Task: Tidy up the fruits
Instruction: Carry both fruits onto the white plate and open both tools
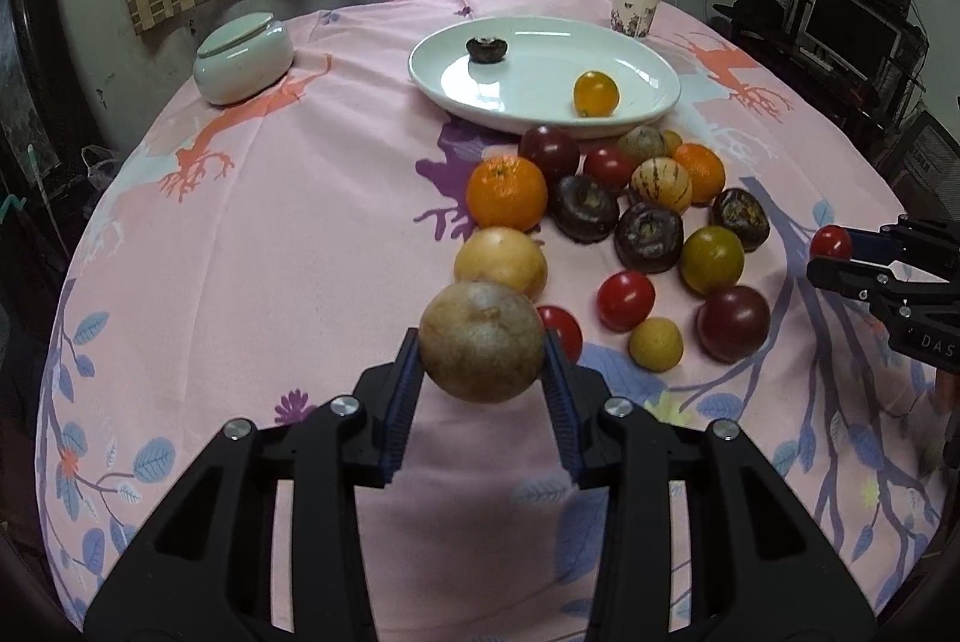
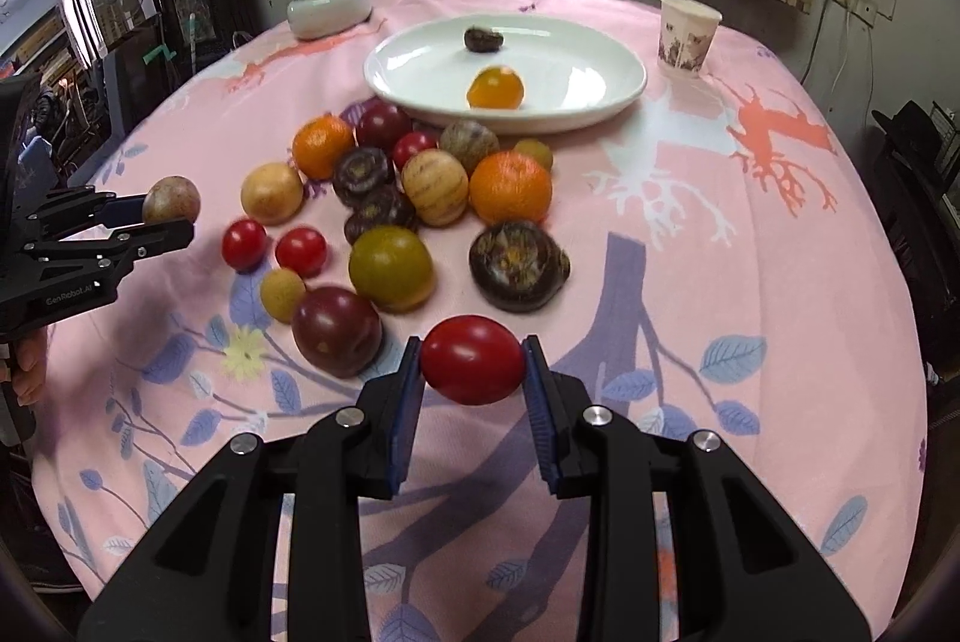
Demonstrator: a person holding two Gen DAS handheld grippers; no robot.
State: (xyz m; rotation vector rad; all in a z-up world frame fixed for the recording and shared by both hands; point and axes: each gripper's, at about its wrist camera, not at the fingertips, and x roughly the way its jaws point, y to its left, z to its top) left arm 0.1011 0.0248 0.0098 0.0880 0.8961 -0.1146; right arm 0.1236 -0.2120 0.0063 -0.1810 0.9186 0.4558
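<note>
My left gripper (image 1: 483, 378) is clamped on a round tan-brown fruit with dull, speckled skin (image 1: 482, 340), lifted off the cloth at the near edge of the pile. My right gripper (image 2: 472, 372) is clamped on a smooth glossy red cherry tomato (image 2: 471, 359), also lifted, near the front right of the pile. Blue ribbed pads (image 1: 403, 390) press each fruit from both sides.

Progress: early. The shallow white glazed oval plate (image 1: 654, 102) holds only two pieces, a shiny yellow-orange tomato (image 1: 595, 93) and a dark wrinkled brown piece (image 1: 487, 48), maybe a water chestnut; too small to tell for sure. Two more fruits are in my grippers. The rest lies loose on the pink printed tablecloth (image 1: 270, 252) just in front of the plate: matte pebbled orange mandarins (image 1: 507, 192), a striped cream melon-like fruit (image 1: 660, 185), dark ridged disc-shaped pieces (image 1: 648, 237), a green-yellow tomato (image 1: 712, 260), deep purple tomatoes (image 1: 733, 323), small red ones (image 1: 625, 300), a pale yellow round fruit (image 1: 501, 261).

Off to the sides, well apart from the pile: a lidded pale green ceramic jar (image 1: 243, 57) and a patterned paper cup (image 1: 635, 6).
</note>
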